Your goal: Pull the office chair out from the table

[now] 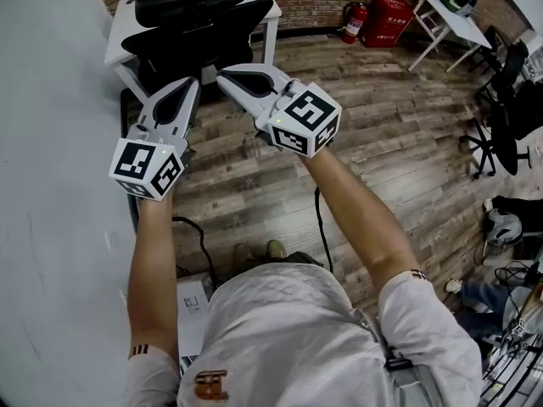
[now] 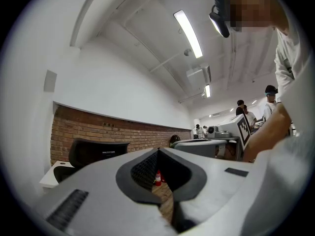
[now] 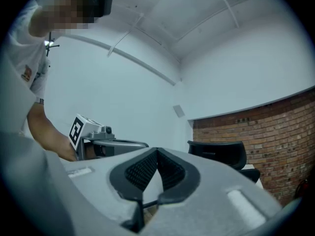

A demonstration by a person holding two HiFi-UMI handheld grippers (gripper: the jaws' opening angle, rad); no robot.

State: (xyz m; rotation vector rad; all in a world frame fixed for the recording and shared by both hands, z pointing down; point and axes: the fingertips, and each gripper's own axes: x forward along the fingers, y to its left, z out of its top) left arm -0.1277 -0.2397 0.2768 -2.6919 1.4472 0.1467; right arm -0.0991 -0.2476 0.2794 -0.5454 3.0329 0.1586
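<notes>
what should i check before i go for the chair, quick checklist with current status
1. Office chair tucked at the table: ok.
2. Left gripper open for a grab: not ok, jaws shut, nothing between them.
3. Right gripper open for a grab: not ok, jaws shut, nothing between them.
4. Grippers on the chair: not ok, both are short of it.
5. Pull-back path clear: not ok, a cable lies on the floor where the chair would likely roll.

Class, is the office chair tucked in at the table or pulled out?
Tucked in: the office chair sits close against the white table.
</notes>
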